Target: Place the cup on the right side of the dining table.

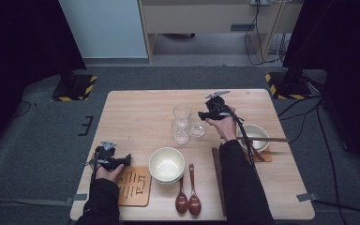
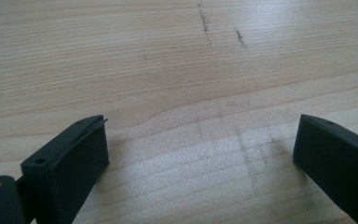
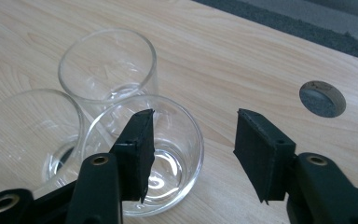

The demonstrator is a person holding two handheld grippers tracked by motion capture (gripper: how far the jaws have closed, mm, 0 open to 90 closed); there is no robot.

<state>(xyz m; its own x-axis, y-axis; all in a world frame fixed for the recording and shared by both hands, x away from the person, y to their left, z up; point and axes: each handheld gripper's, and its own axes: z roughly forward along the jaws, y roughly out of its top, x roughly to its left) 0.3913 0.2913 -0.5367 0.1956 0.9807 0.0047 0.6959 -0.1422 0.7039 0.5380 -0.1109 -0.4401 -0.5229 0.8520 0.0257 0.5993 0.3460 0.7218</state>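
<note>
My right tool (image 3: 193, 140) is over the three clear glasses in the middle of the counter (image 1: 136, 110). Its jaws are apart and grip nothing: one jaw hangs inside the rim of the nearest short glass (image 3: 172, 163), the other stands outside that glass's wall, so the wall sits between them with a gap on the outer side. In the right gripper view a taller glass (image 3: 107, 70) stands just behind the short one, and a third glass (image 3: 23, 135) is beside it, all three close together. My left tool (image 1: 119, 161) rests near the counter's left front edge, just behind a wooden trivet (image 1: 133, 187); its jaws stand wide open over bare wood. Between my arms sits a cream bowl (image 1: 167, 164), with two brown spoons (image 1: 188, 197) in front of it. Another bowl (image 1: 258, 133) with chopsticks (image 1: 267, 139) across it sits to the right.
</note>
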